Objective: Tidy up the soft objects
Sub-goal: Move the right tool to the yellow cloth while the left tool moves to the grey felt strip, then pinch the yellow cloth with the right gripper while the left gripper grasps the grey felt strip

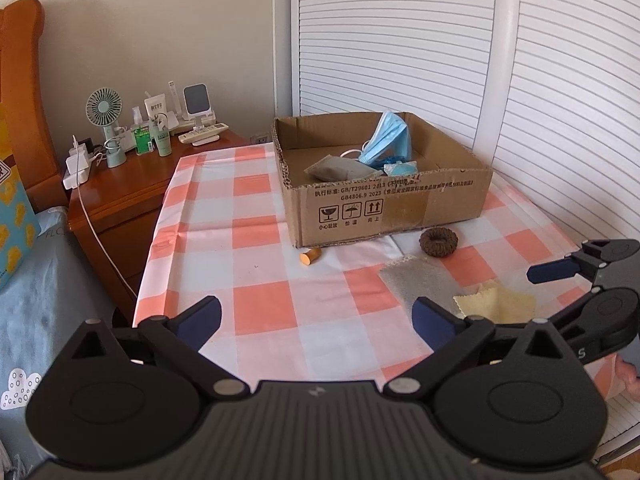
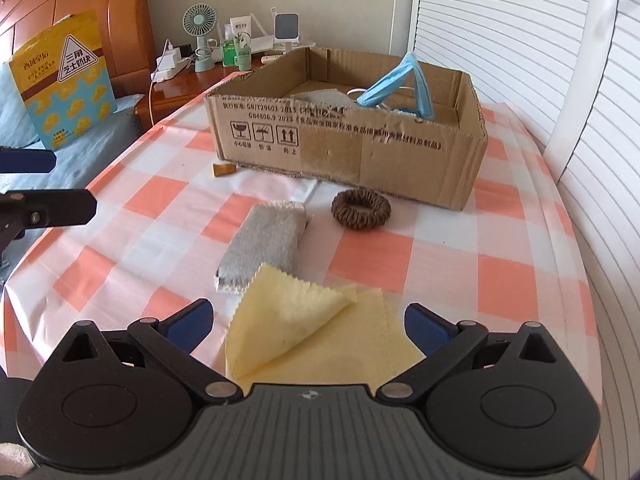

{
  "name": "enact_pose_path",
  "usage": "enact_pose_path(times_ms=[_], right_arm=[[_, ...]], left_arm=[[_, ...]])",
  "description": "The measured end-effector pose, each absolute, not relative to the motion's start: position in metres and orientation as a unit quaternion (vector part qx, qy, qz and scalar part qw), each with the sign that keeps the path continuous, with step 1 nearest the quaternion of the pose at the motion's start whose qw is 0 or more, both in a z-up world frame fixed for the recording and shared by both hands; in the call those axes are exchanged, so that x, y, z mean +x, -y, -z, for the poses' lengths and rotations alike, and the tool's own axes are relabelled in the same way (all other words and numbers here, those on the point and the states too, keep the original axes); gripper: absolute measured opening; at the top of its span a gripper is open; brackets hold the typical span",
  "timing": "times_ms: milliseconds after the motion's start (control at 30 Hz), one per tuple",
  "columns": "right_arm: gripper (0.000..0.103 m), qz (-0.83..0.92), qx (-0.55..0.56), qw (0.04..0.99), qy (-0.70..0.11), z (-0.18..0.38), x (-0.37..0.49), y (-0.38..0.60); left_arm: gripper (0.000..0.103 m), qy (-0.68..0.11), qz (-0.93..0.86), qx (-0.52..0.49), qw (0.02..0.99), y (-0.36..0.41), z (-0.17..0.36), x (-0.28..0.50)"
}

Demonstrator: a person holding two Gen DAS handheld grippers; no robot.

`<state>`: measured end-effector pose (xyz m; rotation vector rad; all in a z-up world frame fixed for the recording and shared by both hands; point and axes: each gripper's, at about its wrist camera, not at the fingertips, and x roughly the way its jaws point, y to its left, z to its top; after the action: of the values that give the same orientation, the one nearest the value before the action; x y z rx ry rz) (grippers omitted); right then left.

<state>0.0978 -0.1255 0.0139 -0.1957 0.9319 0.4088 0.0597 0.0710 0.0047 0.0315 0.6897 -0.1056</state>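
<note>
A cardboard box [image 1: 384,216] [image 2: 360,148] stands on the checked tablecloth and holds a blue face mask [image 1: 386,140] [image 2: 396,80] and a grey cloth [image 1: 340,168]. In front of it lie a brown scrunchie [image 1: 439,242] [image 2: 361,209], a grey cloth [image 1: 420,284] [image 2: 264,244] and a folded yellow cloth [image 1: 500,304] [image 2: 312,332]. My left gripper [image 1: 316,320] is open and empty over the tablecloth, left of the cloths. My right gripper [image 2: 308,324] is open with the yellow cloth between its fingers, not clamped; it also shows in the left wrist view [image 1: 560,292].
A small orange cylinder [image 1: 311,257] [image 2: 224,169] lies by the box's front left corner. A wooden nightstand [image 1: 132,176] with a fan, bottles and chargers stands at the far left. A bed with a snack bag [image 2: 64,80] is on the left. White louvred doors [image 1: 560,100] stand behind and to the right.
</note>
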Motion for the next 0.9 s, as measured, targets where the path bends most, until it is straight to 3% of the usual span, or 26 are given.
enact_pose_path(times_ms=[533,900], right_arm=[[0.103,-0.128,-0.105,0.881,-0.442,0.012,0.101,0.151],[0.103,-0.140,-0.105,0.892,-0.417,0.016,0.095,0.157]], left_arm=[[0.101,-0.378,0.077,0.034,0.922,-0.051,0.016,0.076],[0.101,-0.396,0.117,0.049,0.910,-0.007,0.032,0.138]])
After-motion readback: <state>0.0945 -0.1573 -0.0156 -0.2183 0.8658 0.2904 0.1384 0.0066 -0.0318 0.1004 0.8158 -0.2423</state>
